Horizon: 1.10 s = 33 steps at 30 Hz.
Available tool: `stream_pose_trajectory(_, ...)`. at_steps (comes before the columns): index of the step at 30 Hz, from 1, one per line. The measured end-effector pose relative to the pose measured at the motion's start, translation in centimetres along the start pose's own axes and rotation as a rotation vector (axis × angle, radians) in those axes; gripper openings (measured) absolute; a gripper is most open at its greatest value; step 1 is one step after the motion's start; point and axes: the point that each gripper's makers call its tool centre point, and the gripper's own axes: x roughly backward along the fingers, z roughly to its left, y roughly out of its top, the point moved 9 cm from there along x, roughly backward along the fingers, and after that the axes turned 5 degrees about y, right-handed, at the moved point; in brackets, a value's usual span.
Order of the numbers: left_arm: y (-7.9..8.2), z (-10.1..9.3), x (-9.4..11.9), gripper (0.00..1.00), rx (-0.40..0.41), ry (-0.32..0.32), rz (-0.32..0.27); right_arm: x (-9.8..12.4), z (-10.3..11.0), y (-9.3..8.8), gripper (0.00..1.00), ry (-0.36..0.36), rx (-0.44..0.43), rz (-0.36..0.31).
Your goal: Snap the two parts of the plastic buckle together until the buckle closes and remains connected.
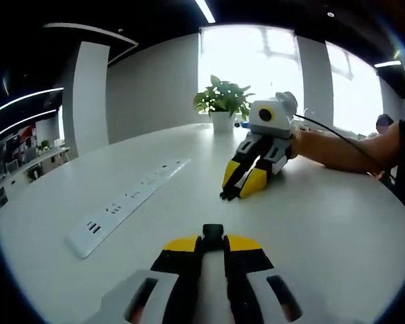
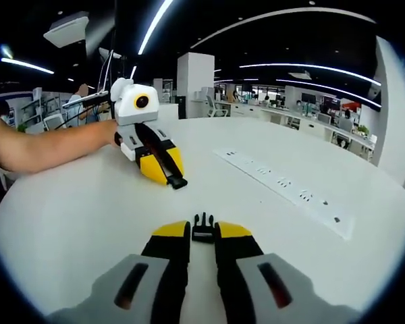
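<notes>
Left gripper (image 1: 213, 237) rising from 6 o'clock in left gripper view, jaws narrow, pinching black socket half (image 1: 212, 233) at yellow tips. Same gripper seen in right gripper view at 10 o'clock (image 2: 176, 181), tips down on table (image 2: 67, 223), black piece (image 2: 177, 182) poking from them, forearm (image 2: 50, 145) running off toward 9 o'clock.

Right gripper (image 2: 202, 231) up from 6 o'clock in right gripper view, jaws close together, clamped on pronged half (image 2: 202, 228), prongs pointing toward 12. In left gripper view, same gripper at 2 o'clock (image 1: 231, 194), tilted down, tips on or just above tabletop (image 1: 337, 243), dark bit at tips; contact hard to judge. Bare forearm (image 1: 337, 152) behind it, reaching off toward 3 o'clock.

Two buckle halves well apart, one per gripper, not joined. Grippers facing each other across round white table, bare surface between them.

Surroundings: long white power strip (image 1: 125, 202) set flush in tabletop, lying toward 9 o'clock of left gripper; same strip (image 2: 283, 185) toward 2 o'clock in right gripper view, off line between halves. Potted plant (image 1: 221, 102) at far table edge near 12 o'clock, before bright window (image 1: 256, 64). White column (image 2: 194, 84) and office desks (image 2: 310, 121) beyond table in right gripper view. Ceiling light strips overhead.
</notes>
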Motion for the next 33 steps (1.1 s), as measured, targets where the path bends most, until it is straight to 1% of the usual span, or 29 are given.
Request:
stream_pose_trajectory(11, 0.03, 0.08, 0.00, 0.12, -0.001, 0.004, 0.004, -0.08, 0.28, 0.04, 0.13, -0.001, -0.008, 0.000)
stream_pose_trajectory(12, 0.04, 0.07, -0.01, 0.12, -0.021, 0.005, 0.002, -0.07, 0.33, 0.03, 0.13, 0.000, -0.009, 0.000)
stream_pose_trajectory(17, 0.14, -0.02, -0.07, 0.11, -0.026, 0.012, 0.007, -0.08, 0.44, 0.07, 0.13, -0.001, -0.003, 0.004)
stream_pose_trajectory(19, 0.22, -0.03, -0.07, 0.11, -0.043, 0.014, 0.011, -0.09, 0.48, 0.14, 0.13, -0.009, 0.007, 0.008)
stream_pose_trajectory(22, 0.52, -0.17, -0.04, 0.11, -0.068, 0.031, 0.035, -0.12, 0.50, 0.25, 0.12, -0.015, 0.007, 0.016)
stream_pose_trajectory(29, 0.44, -0.37, -0.05, 0.11, -0.057, 0.032, 0.038, -0.14, 0.68, 0.24, 0.12, -0.028, -0.004, 0.023)
stream_pose_trajectory(33, 0.37, -0.33, -0.18, 0.11, -0.053, 0.030, 0.024, -0.12, 0.63, 0.24, 0.12, -0.027, -0.003, 0.024)
